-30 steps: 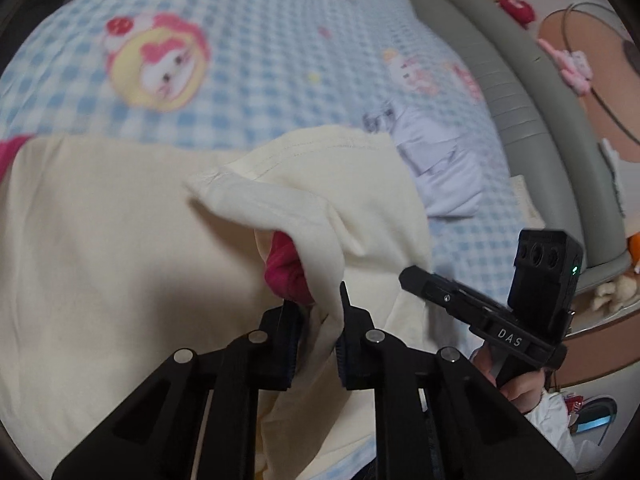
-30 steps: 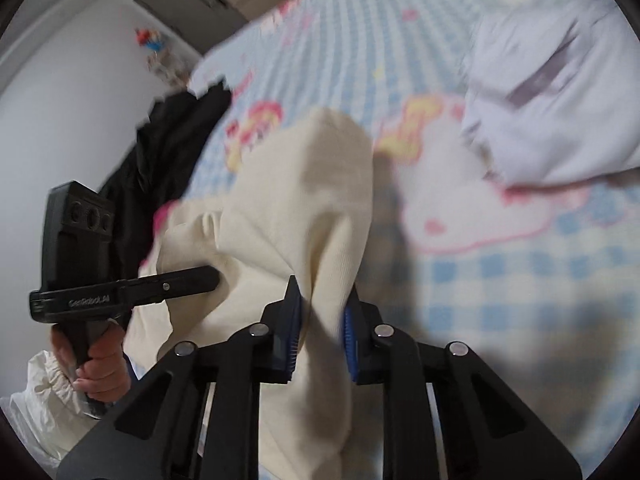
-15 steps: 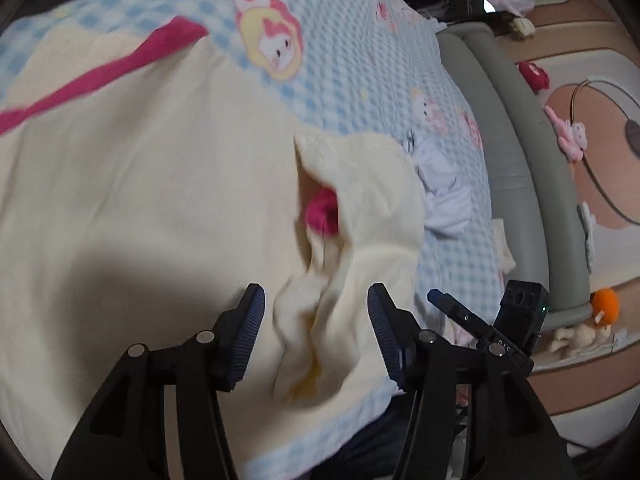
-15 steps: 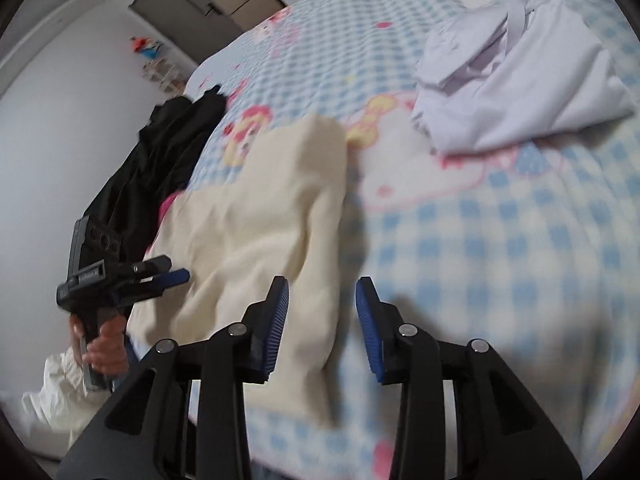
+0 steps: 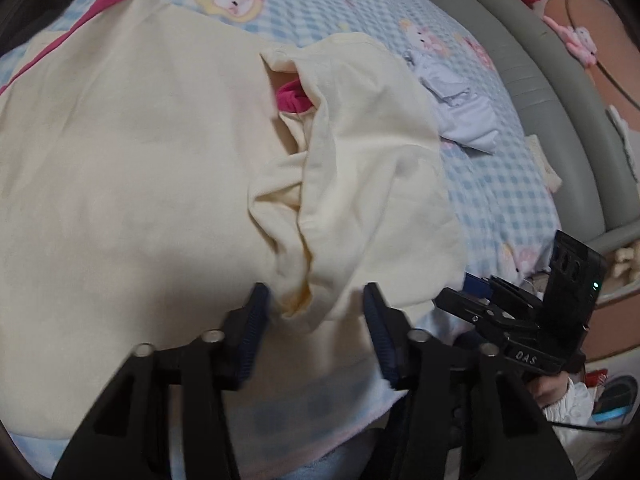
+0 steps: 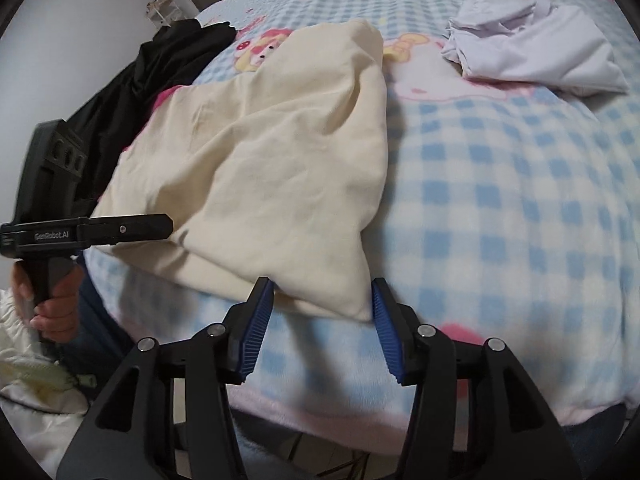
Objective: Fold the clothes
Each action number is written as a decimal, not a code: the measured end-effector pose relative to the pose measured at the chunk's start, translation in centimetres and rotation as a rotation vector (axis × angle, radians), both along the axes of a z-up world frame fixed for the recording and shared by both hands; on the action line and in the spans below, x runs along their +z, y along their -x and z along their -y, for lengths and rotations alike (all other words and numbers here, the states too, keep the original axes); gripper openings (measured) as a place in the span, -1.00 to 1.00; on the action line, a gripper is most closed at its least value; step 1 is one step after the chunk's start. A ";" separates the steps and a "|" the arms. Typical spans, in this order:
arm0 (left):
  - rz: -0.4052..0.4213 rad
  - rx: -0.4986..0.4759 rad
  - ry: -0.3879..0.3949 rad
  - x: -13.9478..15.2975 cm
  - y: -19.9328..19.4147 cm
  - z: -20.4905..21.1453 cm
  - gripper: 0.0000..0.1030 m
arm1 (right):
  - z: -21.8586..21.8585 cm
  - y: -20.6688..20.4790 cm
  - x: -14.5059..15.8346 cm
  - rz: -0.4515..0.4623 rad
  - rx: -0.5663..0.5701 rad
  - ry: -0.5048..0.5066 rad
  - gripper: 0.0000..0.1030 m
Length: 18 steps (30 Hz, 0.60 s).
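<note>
A: Left hand-held gripper (image 5: 314, 312)?
B: Spread, closing lately; a second ago it pinched the cream garment (image 5: 160, 168), now loose on the bed (image 6: 500, 200).
A: Right hand-held gripper (image 6: 322, 312)?
B: Spread, opening; hem at 12 o'clock, released.

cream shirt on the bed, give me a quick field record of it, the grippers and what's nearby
garment: cream shirt, pink trim, one side flopped over its body
surface: blue checked blanket
left gripper: open, jaws just closing, shirt edge between them, not pinched
right gripper: open, jaws just opening, shirt corner at its tips
nearby: white garment, black clothing
</note>
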<state>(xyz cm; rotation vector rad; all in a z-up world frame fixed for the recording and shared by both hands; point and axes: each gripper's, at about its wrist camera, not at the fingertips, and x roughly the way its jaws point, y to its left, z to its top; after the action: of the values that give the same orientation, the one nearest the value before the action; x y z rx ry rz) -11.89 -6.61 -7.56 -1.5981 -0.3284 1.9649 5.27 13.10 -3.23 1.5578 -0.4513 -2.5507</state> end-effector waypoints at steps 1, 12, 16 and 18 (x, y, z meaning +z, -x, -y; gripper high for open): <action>0.016 0.010 -0.014 0.0 0.2 0.0 -0.48 | 0.2 0.2 0.0 -0.002 0.004 -0.015 0.00; 0.169 0.010 -0.170 -1.1 -1.2 -1.1 -0.75 | -5.1 -1.7 1.9 -0.028 -0.208 -0.158 -0.91; 0.263 0.075 -0.284 -2.4 -0.8 0.0 -0.75 | -8.4 -2.7 3.0 -0.028 -0.233 -0.025 -0.85; 0.254 0.086 -0.315 -1.6 -0.7 0.3 -0.75 | -7.0 -2.4 4.0 -0.037 -0.156 -0.027 -0.64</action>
<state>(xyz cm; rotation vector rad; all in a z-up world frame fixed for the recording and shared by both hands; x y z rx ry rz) -11.16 -6.87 -9.18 -1.6432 -0.7782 1.6694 7.63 20.14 0.74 1.5384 -0.5572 -2.7062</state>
